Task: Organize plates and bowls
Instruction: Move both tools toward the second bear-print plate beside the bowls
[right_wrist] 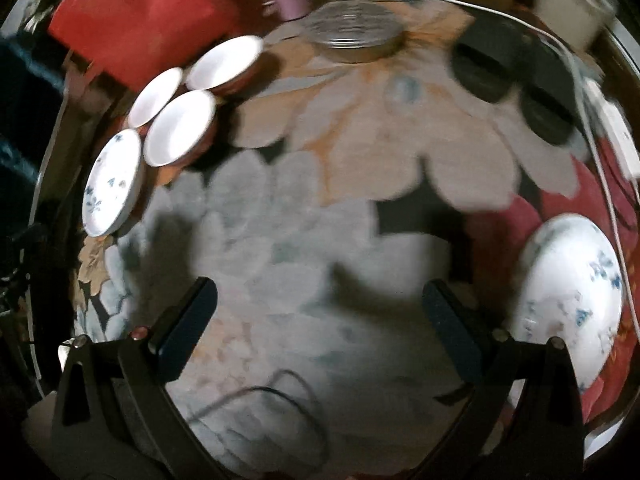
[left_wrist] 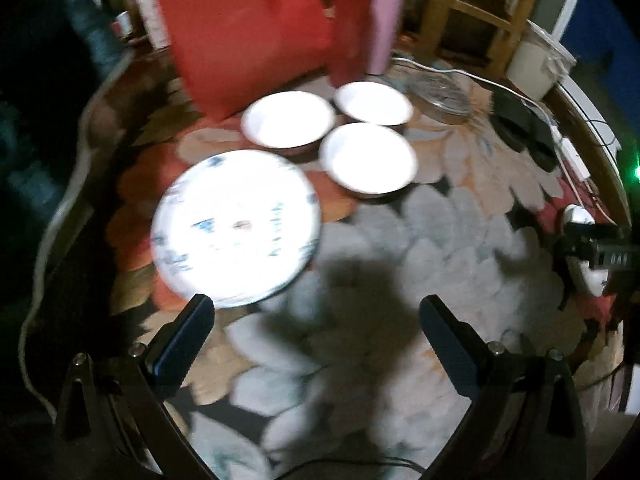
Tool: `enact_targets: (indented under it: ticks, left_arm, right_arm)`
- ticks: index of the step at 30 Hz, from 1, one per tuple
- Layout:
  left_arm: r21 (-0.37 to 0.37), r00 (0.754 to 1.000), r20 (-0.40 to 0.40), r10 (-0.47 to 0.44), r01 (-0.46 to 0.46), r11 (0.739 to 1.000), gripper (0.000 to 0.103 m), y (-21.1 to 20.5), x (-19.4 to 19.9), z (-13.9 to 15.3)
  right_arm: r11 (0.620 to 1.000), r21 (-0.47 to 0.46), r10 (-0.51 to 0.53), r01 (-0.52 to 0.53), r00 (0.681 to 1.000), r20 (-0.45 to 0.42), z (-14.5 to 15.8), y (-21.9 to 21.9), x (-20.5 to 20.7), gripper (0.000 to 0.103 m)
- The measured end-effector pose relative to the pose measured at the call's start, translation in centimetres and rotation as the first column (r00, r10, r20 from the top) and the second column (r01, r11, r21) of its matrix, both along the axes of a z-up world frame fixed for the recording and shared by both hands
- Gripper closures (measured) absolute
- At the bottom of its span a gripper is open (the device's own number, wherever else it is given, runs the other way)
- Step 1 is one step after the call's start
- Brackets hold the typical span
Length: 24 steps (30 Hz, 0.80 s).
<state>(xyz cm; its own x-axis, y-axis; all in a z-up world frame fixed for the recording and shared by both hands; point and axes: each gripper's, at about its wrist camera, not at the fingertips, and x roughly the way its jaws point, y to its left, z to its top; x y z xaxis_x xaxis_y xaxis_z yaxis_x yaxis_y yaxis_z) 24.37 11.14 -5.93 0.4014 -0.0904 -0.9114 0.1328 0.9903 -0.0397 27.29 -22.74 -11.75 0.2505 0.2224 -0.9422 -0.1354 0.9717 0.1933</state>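
Observation:
A blue-patterned white plate (left_wrist: 236,226) lies on the flowered tablecloth just beyond my left gripper's (left_wrist: 316,328) left fingertip; that gripper is open and holds nothing. Three white bowls (left_wrist: 288,119) (left_wrist: 374,102) (left_wrist: 368,158) cluster behind the plate. In the right wrist view the same plate (right_wrist: 114,182) and bowls (right_wrist: 182,128) sit far left. A second patterned plate (right_wrist: 572,300) lies just right of my right gripper (right_wrist: 320,304), which is open and empty above the cloth.
A red bag (left_wrist: 240,28), a red box and a pink tumbler (left_wrist: 384,20) stand behind the bowls. A round metal lid (left_wrist: 440,96), black objects (left_wrist: 520,124), a white cable and charger (right_wrist: 612,136) lie at the right. The table edge (left_wrist: 588,128) curves round on the right.

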Motion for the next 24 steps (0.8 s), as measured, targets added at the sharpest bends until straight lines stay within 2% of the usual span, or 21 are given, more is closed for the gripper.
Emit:
enact_targets:
  ticks: [7, 11, 15, 18, 24]
  left_arm:
    - [-0.040, 0.996, -0.005, 0.090, -0.090, 0.995, 0.001, 7.5, -1.3, -1.5]
    - [-0.063, 0.994, -0.001, 0.113, -0.113, 0.992, 0.001, 10.1, -1.8, -2.6]
    - [-0.079, 0.991, -0.031, 0.133, -0.135, 0.988, 0.001, 12.1, -2.1, -4.0]
    - [-0.086, 0.987, -0.037, 0.158, -0.161, 0.983, 0.001, 13.5, -2.4, -4.4]
    - [-0.124, 0.977, -0.028, 0.211, -0.213, 0.969, 0.001, 15.4, -2.4, -4.1]
  right_arm:
    - [0.990, -0.004, 0.141, -0.141, 0.989, -0.039, -0.8, 11.7, 1.9, 0.000]
    - [0.987, 0.015, 0.164, -0.163, 0.985, -0.060, -1.6, 16.9, 2.3, 0.000]
    - [0.987, 0.047, 0.157, -0.155, 0.986, -0.056, -2.4, 20.5, 2.5, 0.003]
    - [0.989, 0.044, 0.144, -0.141, 0.987, -0.065, -3.5, 22.2, 2.7, 0.019]
    - [1.000, 0.020, 0.006, -0.004, 0.997, -0.071, -5.8, 22.7, 4.1, 0.040]
